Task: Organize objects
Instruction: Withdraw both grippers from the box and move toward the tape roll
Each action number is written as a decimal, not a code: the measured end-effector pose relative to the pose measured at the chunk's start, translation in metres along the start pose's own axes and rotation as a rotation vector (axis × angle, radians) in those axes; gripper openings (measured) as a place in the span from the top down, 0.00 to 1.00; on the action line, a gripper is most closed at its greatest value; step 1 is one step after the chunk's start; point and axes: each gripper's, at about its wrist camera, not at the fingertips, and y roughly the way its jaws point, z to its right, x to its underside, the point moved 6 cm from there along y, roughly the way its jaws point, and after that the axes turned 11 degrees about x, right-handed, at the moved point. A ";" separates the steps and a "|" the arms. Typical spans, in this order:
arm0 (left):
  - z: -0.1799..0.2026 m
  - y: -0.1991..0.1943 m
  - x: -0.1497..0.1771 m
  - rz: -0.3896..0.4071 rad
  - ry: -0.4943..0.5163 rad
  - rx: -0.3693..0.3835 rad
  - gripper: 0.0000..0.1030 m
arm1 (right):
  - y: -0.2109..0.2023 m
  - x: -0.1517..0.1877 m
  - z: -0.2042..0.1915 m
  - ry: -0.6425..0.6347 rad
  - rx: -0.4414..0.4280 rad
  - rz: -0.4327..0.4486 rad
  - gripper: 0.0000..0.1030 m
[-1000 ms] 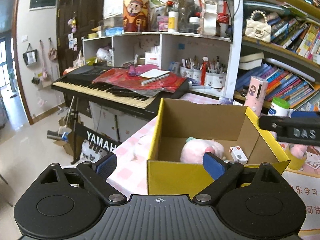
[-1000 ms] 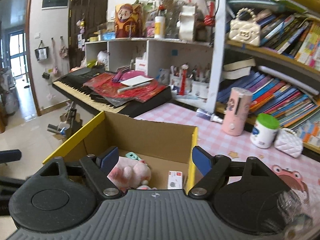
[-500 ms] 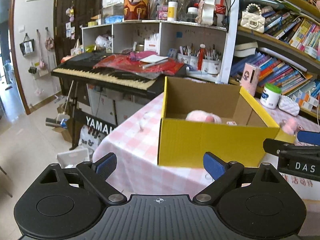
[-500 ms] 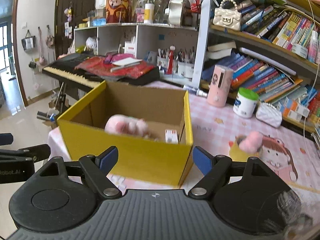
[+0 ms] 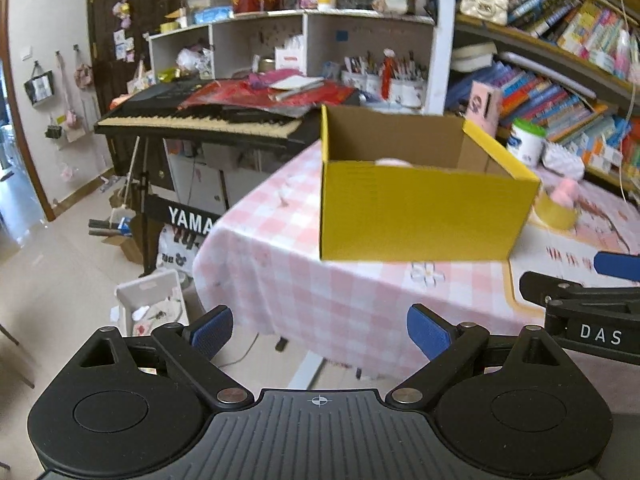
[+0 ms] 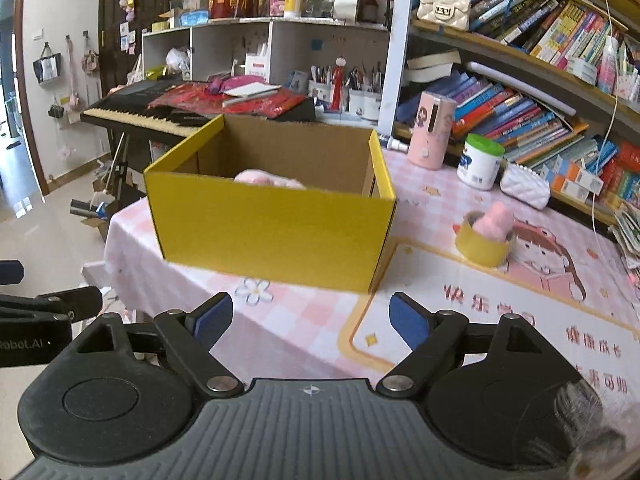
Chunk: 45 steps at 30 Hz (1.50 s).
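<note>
The yellow box sits at the centre of the right wrist view, on the pink checked tabletop, and it appears right of centre in the left wrist view. Over its near wall we see the top of a pink plush toy already inside; what else lies in it is hidden from here. We judge the task well along but not finished: in the right half of the right wrist view a yellow tape roll with a small pink plush piece resting in it sits on the tabletop, well apart from the box, and a white jar with a green lid and a pink cylinder stand farther back near the bookshelf. Whether those belong in the box we cannot tell. Our left gripper and right gripper both hover short of the box, jaws wide and holding nothing.
</note>
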 end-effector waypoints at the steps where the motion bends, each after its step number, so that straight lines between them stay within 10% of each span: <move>1: 0.001 0.000 0.002 -0.008 0.008 0.004 0.07 | -0.002 0.004 -0.001 0.001 0.002 -0.004 0.17; 32: 0.144 0.036 0.018 -0.111 0.303 0.342 0.07 | -0.039 0.079 0.124 0.238 0.328 -0.129 0.15; 45: 0.178 0.061 0.007 -0.133 0.290 0.351 0.07 | -0.019 0.078 0.162 0.239 0.339 -0.146 0.15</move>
